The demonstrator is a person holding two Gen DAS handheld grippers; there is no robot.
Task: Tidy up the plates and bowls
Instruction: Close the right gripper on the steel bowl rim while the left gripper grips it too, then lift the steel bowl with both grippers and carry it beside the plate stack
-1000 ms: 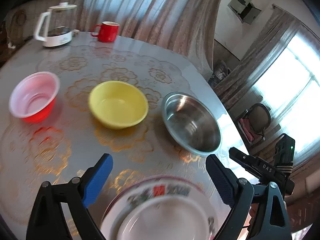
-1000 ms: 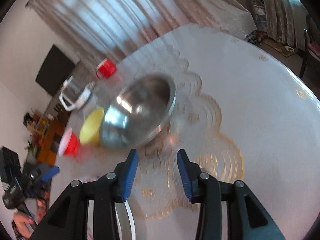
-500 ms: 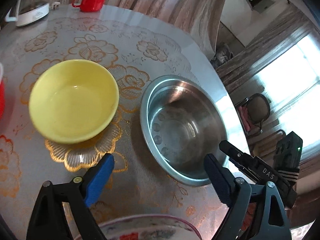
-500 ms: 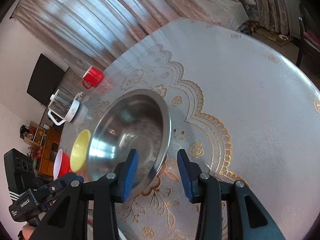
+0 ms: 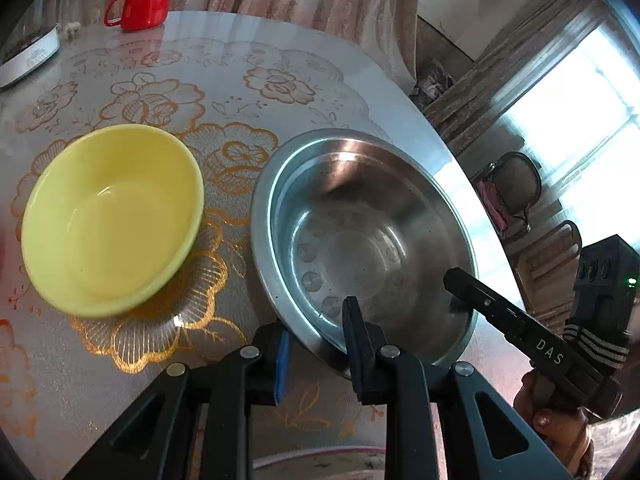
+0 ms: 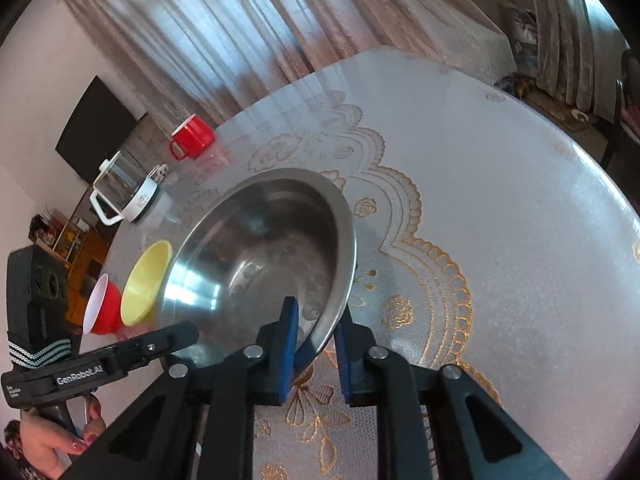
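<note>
A steel bowl (image 5: 360, 236) sits on the round table, also in the right wrist view (image 6: 260, 264). My left gripper (image 5: 318, 330) is shut on its near rim, one finger inside and one outside. My right gripper (image 6: 316, 332) is shut on the bowl's opposite rim in the same way; its body shows in the left wrist view (image 5: 520, 320). A yellow bowl (image 5: 112, 216) stands just left of the steel bowl. A red plastic bowl (image 6: 102, 306) stands beyond the yellow bowl (image 6: 146, 288). A patterned plate's rim (image 5: 320, 458) shows under my left gripper.
A red mug (image 5: 144, 6) and a glass kettle (image 6: 128, 192) stand at the far side of the table. The table edge (image 5: 460, 152) runs close behind the steel bowl, with a chair (image 5: 516, 184) beyond it.
Both grippers moved in and closed on opposite rims of the steel bowl. The left gripper's jaws went from wide open to shut. The plate slid almost out of the left view.
</note>
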